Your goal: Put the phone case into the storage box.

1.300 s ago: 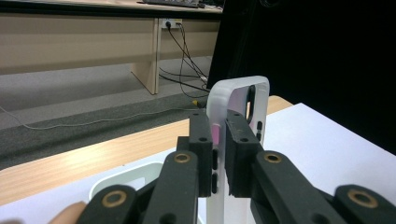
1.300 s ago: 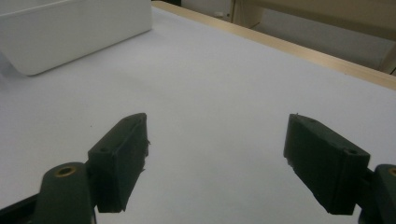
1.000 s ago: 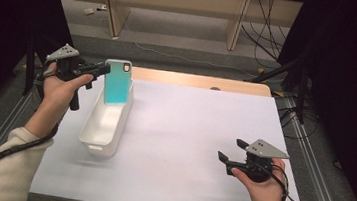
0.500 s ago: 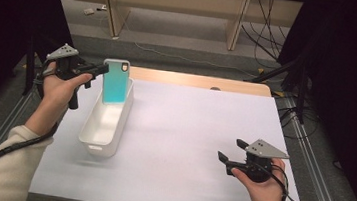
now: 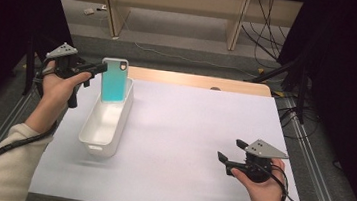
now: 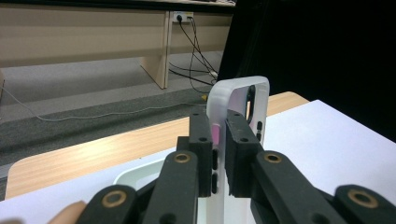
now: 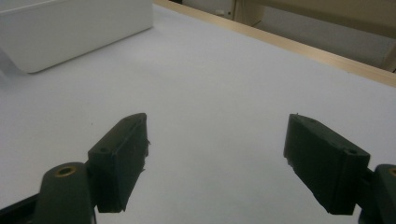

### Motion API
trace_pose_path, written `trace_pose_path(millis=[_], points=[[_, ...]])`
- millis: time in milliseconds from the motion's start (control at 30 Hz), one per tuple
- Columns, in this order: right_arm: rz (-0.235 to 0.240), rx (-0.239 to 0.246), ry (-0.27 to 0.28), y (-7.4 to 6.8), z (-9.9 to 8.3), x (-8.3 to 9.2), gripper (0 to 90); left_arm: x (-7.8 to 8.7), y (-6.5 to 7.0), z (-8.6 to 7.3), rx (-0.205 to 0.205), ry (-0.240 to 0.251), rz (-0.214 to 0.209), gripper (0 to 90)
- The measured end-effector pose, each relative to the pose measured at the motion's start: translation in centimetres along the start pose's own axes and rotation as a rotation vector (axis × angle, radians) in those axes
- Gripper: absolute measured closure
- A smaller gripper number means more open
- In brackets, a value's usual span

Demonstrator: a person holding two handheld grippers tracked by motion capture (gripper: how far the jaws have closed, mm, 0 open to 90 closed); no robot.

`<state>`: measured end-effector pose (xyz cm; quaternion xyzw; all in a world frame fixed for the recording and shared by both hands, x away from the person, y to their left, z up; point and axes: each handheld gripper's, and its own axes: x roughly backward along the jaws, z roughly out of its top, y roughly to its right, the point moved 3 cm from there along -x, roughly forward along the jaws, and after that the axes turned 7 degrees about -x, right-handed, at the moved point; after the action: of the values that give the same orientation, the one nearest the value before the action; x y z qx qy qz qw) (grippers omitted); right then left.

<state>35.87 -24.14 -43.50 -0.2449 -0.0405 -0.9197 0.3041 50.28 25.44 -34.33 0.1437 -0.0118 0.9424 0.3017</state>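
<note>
- High view: the left gripper (image 5: 100, 67) holds a turquoise phone case (image 5: 115, 81) upright by its left edge, over the far end of the white bin (image 5: 93, 134), which lies at the left of the counter (image 5: 203, 128). The step in hand looks like setting the case into the bin; lowering it straight down, clear of the far rim, suits best.
- High view: the right gripper (image 5: 223, 161) rests at the near right, well apart from the bin, so nothing blocks the drop.
- Left gripper view: the black jaws are clenched on the case's (image 6: 233, 109) thin side wall, beside its buttons. The hold is narrow, so a slow, untwisted descent keeps the case from pivoting; letting go only once the bottom edge rests in the bin seems wise.
- Right gripper view: the jaws stand wide and released, with bare counter (image 7: 224, 84) between them and the bin's (image 7: 70, 28) wall at far left.
</note>
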Motion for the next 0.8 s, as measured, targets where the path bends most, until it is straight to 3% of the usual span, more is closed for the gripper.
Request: trace_pose_path(millis=[800], points=[[-0.003, -0.003, 0.001, 0.0, -0.07, -0.05, 22.8, -0.79, -0.98, -0.45, 0.005, -0.014, 0.023, 82.1]])
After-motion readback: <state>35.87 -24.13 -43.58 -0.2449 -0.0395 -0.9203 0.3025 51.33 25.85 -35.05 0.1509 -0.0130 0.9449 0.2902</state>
